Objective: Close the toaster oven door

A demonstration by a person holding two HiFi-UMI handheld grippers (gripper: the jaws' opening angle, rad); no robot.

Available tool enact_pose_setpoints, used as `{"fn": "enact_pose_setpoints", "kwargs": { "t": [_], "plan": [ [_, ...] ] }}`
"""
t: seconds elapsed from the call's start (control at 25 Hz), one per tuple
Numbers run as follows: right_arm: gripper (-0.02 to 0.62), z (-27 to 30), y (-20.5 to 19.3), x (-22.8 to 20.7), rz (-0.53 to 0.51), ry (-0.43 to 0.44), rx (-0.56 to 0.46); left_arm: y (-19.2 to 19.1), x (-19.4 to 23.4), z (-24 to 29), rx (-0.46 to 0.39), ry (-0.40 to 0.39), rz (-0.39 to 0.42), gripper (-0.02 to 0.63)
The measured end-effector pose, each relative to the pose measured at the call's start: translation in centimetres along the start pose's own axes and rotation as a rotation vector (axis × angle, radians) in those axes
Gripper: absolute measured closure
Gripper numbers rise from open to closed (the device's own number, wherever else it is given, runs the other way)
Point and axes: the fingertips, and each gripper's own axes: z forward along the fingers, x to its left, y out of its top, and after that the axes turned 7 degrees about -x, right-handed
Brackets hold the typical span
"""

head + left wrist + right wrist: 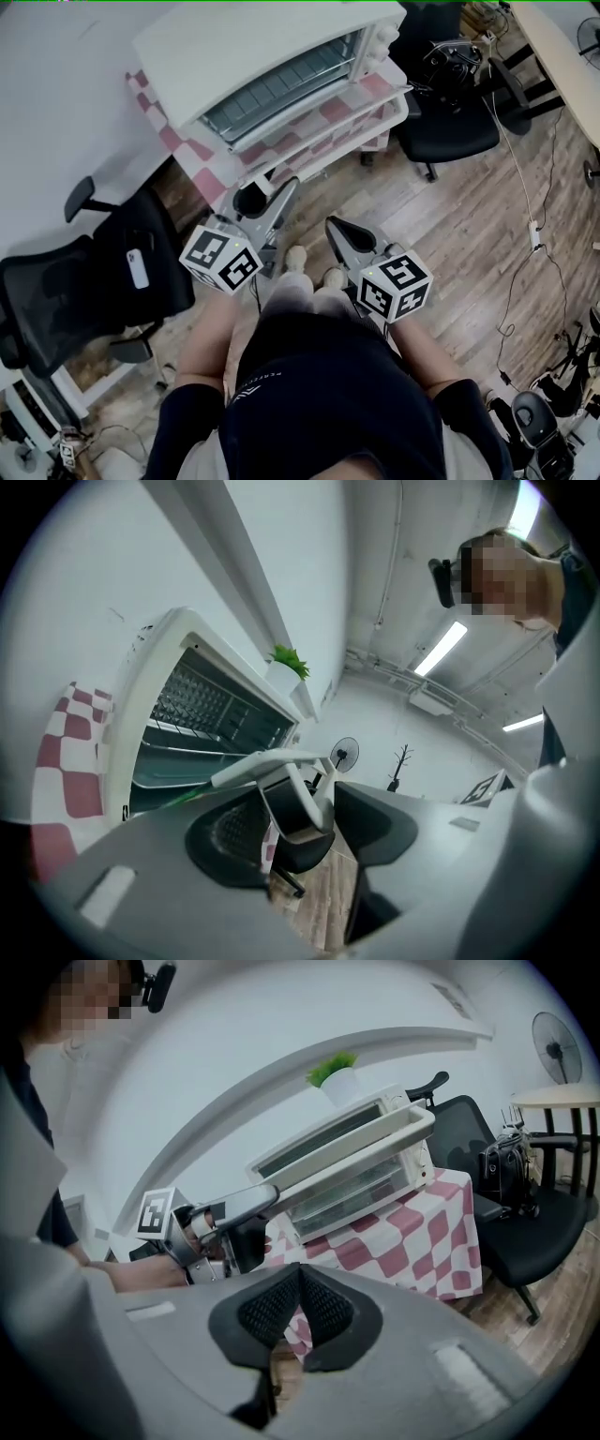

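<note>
I judge this to be the approach step: nothing is on the door yet. The toaster oven sits on a checked cloth, glass front facing me. From the right gripper view the door's top edge seems to lean a little off the oven body, so not fully home, though I can't be certain.

Both grippers hang in front of the toaster oven, below its cloth edge and well short of the door. The left gripper is the nearer, with its jaws spread and nothing between them. The right gripper has its pads pressed together on nothing.

Next I'd need to lift one gripper to the door's upper edge — the closed right one would make a decent blunt pusher — and press it squarely toward the oven body until it seats.
</note>
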Motion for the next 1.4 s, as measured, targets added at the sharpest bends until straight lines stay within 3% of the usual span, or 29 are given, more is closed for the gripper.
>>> {"fn": "enact_pose_setpoints", "kwargs": {
  "t": [0.36,0.96,1.08,1.4],
  "plan": [
    [0.592,1.5,1.7,0.9,-0.038,0.023,-0.014,4.3,2.3,1.2,-0.085,-0.008,-0.13,0.393],
    [0.592,2.6,2.6,0.9,-0.056,0.029,-0.014,7.0,4.6,2.1,-0.175,0.018,-0.21,0.391],
    [0.592,3.0,2.9,0.9,-0.063,0.028,-0.017,7.6,5.1,2.2,-0.202,0.046,-0.204,0.383],
    [0.592,4.0,3.6,0.4,-0.059,0.018,-0.028,8.2,6.5,2.5,-0.22,0.168,-0.091,0.356]
  ]
}}
